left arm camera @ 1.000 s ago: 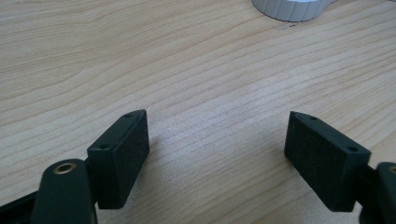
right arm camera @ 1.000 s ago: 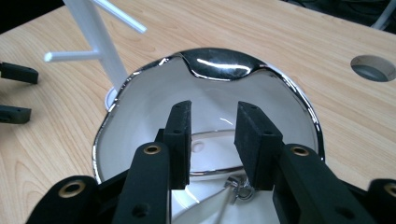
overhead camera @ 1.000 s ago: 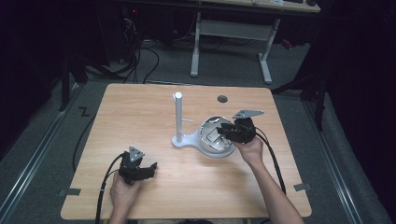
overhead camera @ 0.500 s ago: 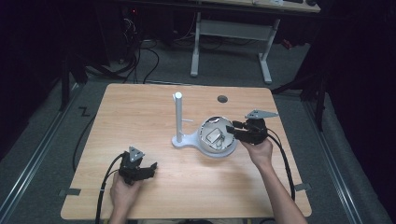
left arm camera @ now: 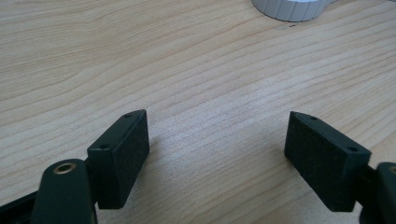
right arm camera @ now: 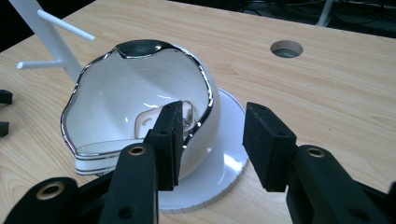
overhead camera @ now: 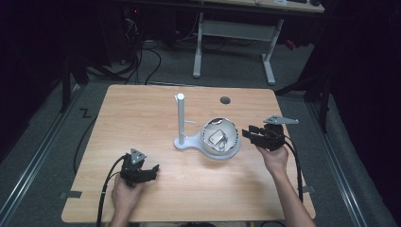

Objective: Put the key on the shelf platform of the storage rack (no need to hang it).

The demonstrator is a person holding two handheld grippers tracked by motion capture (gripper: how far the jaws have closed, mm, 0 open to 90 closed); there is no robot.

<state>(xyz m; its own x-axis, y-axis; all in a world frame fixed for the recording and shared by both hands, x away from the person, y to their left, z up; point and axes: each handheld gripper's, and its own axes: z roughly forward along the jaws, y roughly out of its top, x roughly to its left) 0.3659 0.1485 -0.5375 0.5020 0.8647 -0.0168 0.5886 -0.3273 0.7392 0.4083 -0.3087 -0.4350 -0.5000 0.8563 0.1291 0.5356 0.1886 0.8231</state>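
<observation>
Wooden tabletop (overhead camera: 142,118) under a dark room carries everything. Right gripper (overhead camera: 251,135) hovers just beside the white cup (overhead camera: 219,137), its jaws having just been opening, nothing between them. That silver-rimmed cup lies tipped on its saucer (right arm camera: 224,163), which joins a white peg stand (overhead camera: 180,118). Left gripper (overhead camera: 150,171) rests near the table's front, jaws wide apart over bare wood.

On the light wooden table (overhead camera: 142,113), a white bowl with a wavy silver rim (overhead camera: 220,138) rests on the round base of a white post stand (overhead camera: 181,124). The right gripper (overhead camera: 251,135) (jaws parted, having just opened, nothing between them) sits just beside it; the left gripper (overhead camera: 147,173) rests well apart.
</observation>
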